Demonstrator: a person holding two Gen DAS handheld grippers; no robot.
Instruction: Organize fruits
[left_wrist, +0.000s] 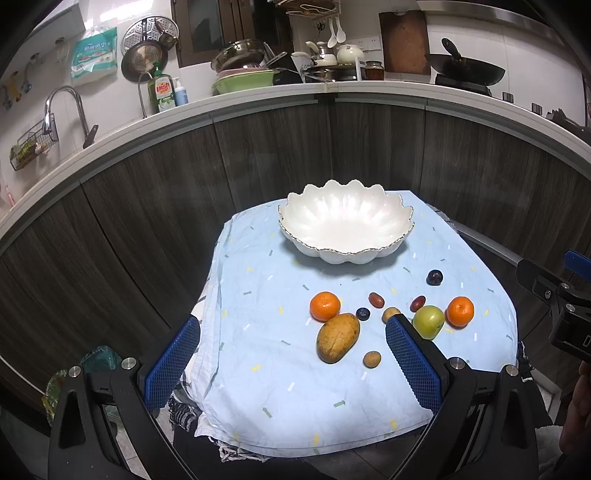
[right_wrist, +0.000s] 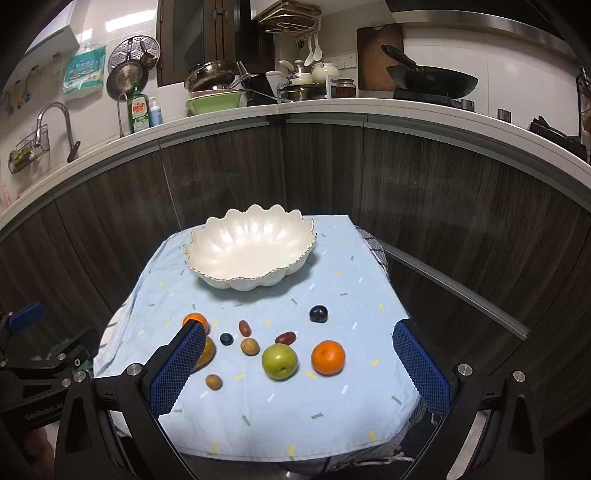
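A white scalloped bowl (left_wrist: 345, 221) (right_wrist: 251, 247) stands empty at the far side of a small table under a light blue cloth (left_wrist: 280, 376) (right_wrist: 280, 410). In front of it lie a mango (left_wrist: 337, 342), two oranges (left_wrist: 324, 305) (left_wrist: 460, 311) (right_wrist: 328, 357), a green apple (left_wrist: 428, 321) (right_wrist: 279, 361), a dark plum (left_wrist: 434, 277) (right_wrist: 318, 313), a blueberry (left_wrist: 362, 313) (right_wrist: 226, 339), red dates and small brown fruits. My left gripper (left_wrist: 291, 363) hovers open near the mango. My right gripper (right_wrist: 299, 363) hovers open above the apple and right orange. Neither holds anything.
A dark wood-fronted kitchen counter (left_wrist: 258, 147) curves behind the table, carrying a sink tap (left_wrist: 62, 107), dish soap, pots and a wok (right_wrist: 432, 79). The right gripper's body (left_wrist: 561, 306) shows at the right edge of the left wrist view. The floor drops off around the table.
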